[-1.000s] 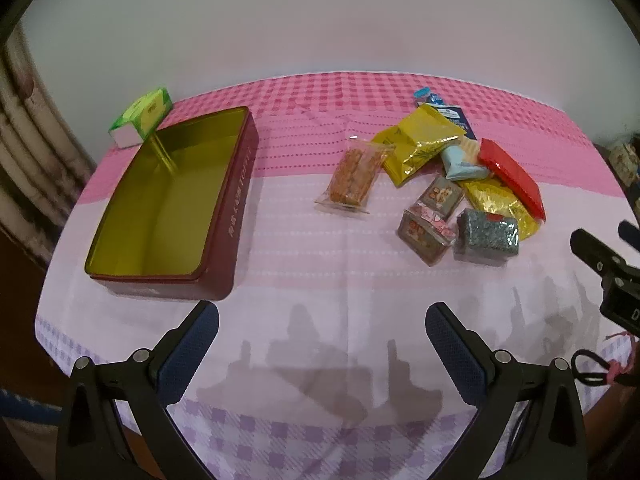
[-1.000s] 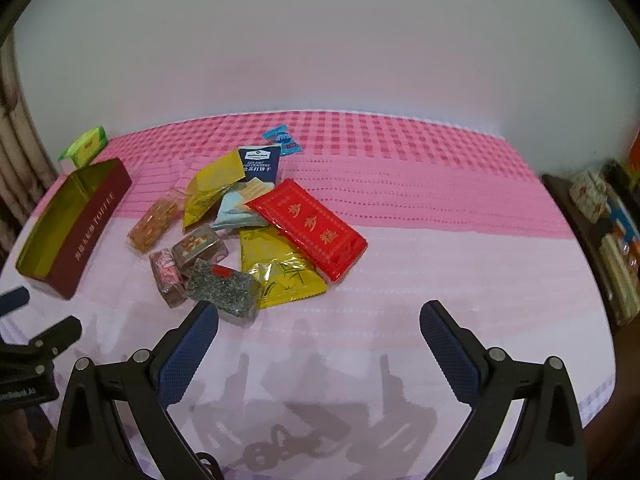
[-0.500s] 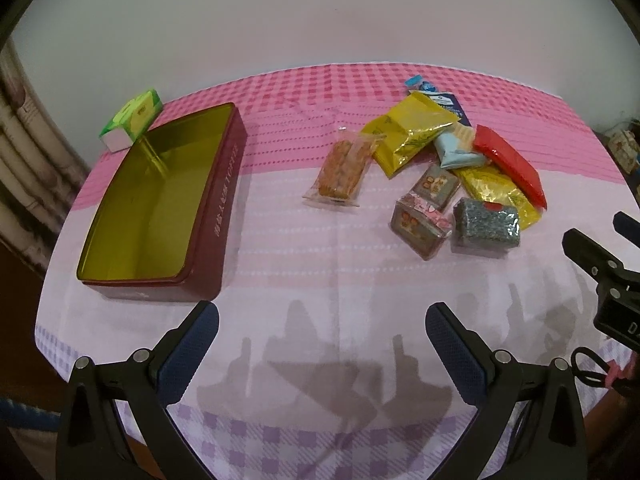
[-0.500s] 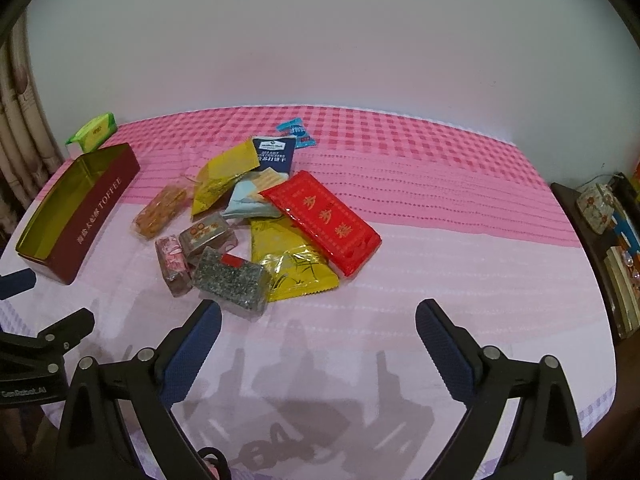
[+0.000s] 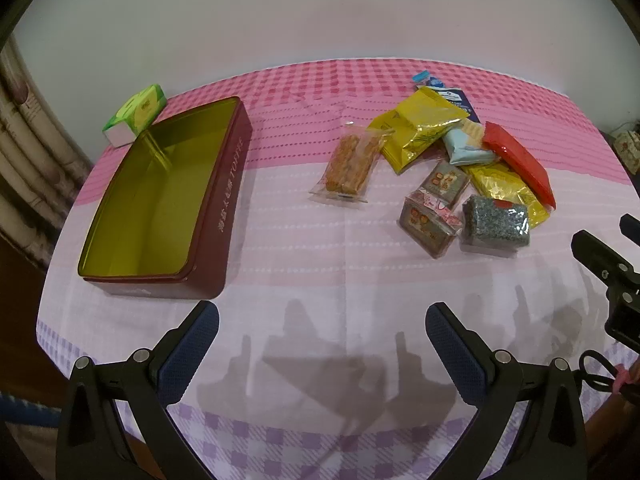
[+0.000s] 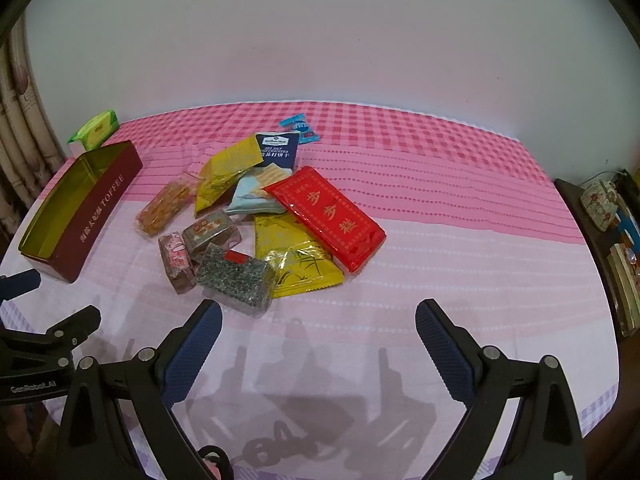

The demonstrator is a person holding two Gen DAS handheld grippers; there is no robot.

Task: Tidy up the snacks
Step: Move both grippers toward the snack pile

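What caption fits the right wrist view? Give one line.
Open right tongs hover before a snack pile, with the empty toffee tin at left.

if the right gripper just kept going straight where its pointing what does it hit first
Probably bare tablecloth, just short of the snack pile. The right gripper stands open and empty; the nearest packets, the grey speckled bar and the yellow foil pack, lie slightly left. Depth is uncertain.
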